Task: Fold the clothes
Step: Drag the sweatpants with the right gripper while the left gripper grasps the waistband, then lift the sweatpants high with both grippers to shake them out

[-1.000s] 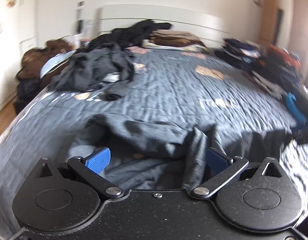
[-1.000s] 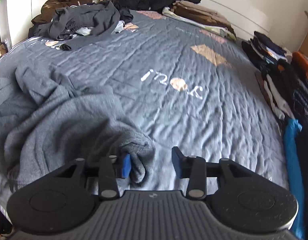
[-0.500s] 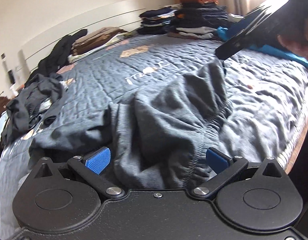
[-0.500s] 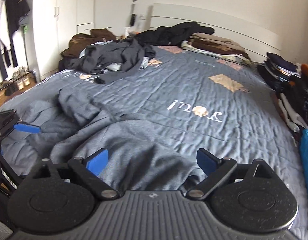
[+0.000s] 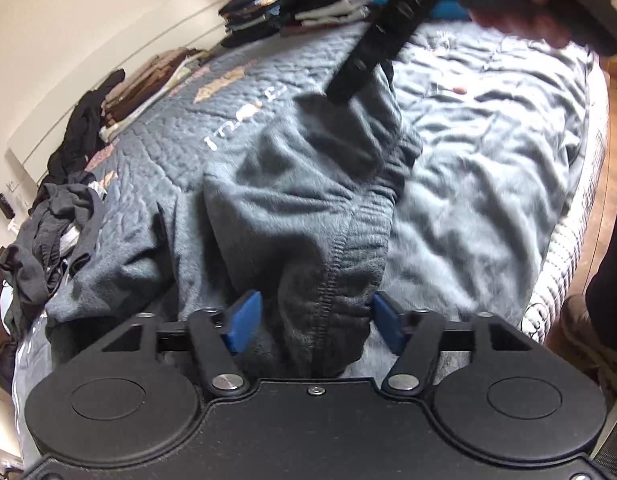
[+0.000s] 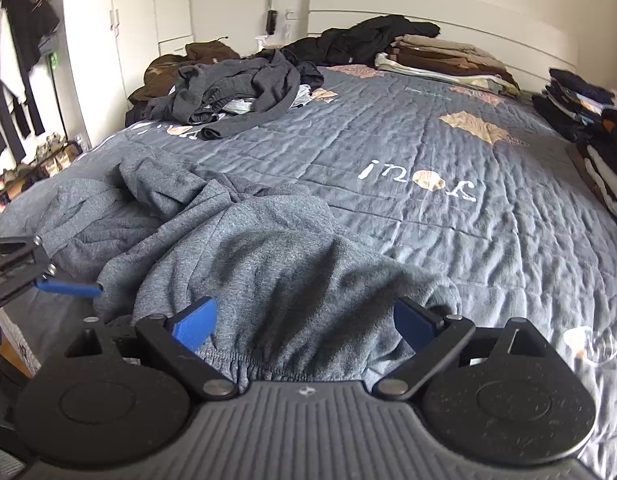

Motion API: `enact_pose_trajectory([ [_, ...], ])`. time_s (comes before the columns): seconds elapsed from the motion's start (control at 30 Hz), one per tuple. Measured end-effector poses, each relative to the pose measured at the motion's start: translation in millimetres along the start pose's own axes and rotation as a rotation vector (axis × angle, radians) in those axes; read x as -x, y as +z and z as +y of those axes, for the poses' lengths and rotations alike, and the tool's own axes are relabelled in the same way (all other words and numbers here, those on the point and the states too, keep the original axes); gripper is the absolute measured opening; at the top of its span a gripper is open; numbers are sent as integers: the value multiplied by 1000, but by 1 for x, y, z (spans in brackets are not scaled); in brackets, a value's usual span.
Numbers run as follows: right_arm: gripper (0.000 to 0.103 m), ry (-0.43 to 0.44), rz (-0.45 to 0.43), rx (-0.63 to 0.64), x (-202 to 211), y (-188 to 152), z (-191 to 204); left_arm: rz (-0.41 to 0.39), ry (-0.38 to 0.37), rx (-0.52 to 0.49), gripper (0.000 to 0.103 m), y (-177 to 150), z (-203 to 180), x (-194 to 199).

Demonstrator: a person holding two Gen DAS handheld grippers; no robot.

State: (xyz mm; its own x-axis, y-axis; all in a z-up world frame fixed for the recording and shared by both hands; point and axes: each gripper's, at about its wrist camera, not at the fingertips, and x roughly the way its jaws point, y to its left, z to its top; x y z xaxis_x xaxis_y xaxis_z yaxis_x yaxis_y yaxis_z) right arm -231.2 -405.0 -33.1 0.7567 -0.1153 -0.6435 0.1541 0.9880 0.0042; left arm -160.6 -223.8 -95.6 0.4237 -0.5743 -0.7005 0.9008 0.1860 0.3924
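Note:
Grey sweatpants lie crumpled on the blue quilted bedspread near the bed's foot. My left gripper is open with the elastic waistband bunched between its blue pads, not clamped. My right gripper is open wide over the waistband, its pads on either side of the cloth. The left gripper's fingertip shows at the left edge of the right wrist view. The right gripper's body shows above the pants in the left wrist view.
A heap of unfolded dark clothes lies at the far left of the bed. Folded stacks sit by the headboard and along the right edge. The bed edge and wooden floor are to the right of the left gripper.
The left gripper has swung round toward the right gripper and narrowed around the waistband. The right gripper let go of the cloth it pinched and opened wide over the waistband.

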Motion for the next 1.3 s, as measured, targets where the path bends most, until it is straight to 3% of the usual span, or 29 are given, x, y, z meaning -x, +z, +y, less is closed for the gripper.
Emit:
enact_pose_trajectory([
  [0.2,95,19,-46,-31,-6,11,-2,31,2,18,37,4,0,-8],
  [0.37,95,65,-40,41,-1,-10,1,32,-23,57,37,4,7,-11],
  [0.47,95,75,-22,171,3,-24,10,43,-29,61,42,2,9,-14],
  [0.63,95,76,40,365,-5,-46,21,69,1,25,62,-3,6,-17],
  [0.77,95,77,63,453,-10,-55,27,77,7,8,63,-3,3,-18],
  [1.03,93,-9,116,517,-33,-67,27,72,28,17,64,-2,5,-17],
  [1.17,79,-17,111,503,-44,-68,31,69,35,16,68,1,4,-15],
  [1.3,42,-47,113,473,-46,-60,30,62,38,28,72,1,6,-14],
])
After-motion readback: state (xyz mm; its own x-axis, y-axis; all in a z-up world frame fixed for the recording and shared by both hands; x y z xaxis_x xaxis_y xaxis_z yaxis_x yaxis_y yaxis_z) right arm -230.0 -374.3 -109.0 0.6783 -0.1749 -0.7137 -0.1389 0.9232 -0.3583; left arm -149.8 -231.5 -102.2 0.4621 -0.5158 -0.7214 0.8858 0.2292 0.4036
